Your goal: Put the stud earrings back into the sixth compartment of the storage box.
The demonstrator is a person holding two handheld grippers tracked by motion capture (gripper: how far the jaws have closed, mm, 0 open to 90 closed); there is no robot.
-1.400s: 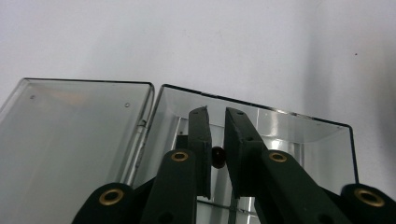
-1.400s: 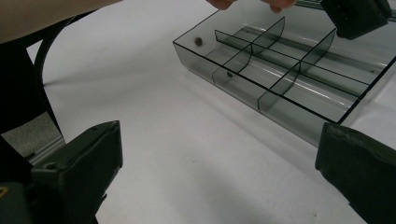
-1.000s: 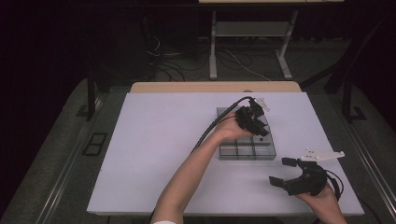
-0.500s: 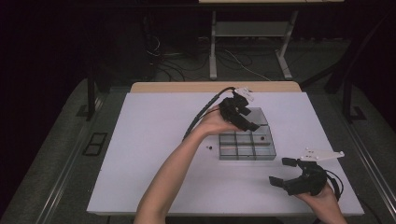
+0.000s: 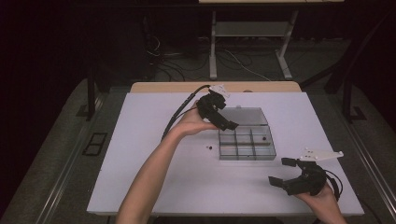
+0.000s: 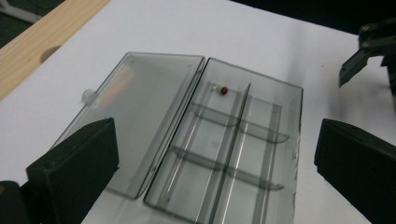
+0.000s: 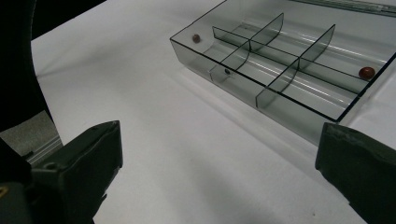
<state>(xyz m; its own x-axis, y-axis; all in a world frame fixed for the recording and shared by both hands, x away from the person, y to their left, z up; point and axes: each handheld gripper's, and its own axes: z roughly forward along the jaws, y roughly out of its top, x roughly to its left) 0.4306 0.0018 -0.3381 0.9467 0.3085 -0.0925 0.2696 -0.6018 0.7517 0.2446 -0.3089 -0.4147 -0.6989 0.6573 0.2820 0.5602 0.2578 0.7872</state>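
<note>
A: Fingers first. In the high view the left gripper [image 5: 223,122] hangs over the near-left edge of the lid [image 5: 245,116], jaws spread, gripping nothing. The right gripper [image 5: 285,173] sits low on the table [image 5: 154,186], near-right of the box [image 5: 246,143], its jaws also wide apart and empty.

B: And the box?

A: Clear, divided, open; lid laid flat behind it. One red bead [image 5: 265,138] lies in a right-hand compartment. A second dark bead [image 5: 209,147] lies loose on the table just left of the box.

B: Left gripper view?

A: Both fingers [image 6: 74,163] stand well apart, box [image 6: 243,154] and lid [image 6: 135,121] between and below them. Bead [image 6: 224,90] rests in a far corner cell.

B: Right gripper view?

A: Fingers [image 7: 79,158] apart over bare table. The box [image 7: 285,60] is ahead, a bead [image 7: 366,72] in one end cell, another [image 7: 196,38] by the far corner; whether inside or outside the wall, I cannot tell.

B: Step in hand?

A: My judgement: sorting beads into cells, one placed. Next calls for lowering the left gripper to the loose bead and closing gently; it is small and will roll.
</note>
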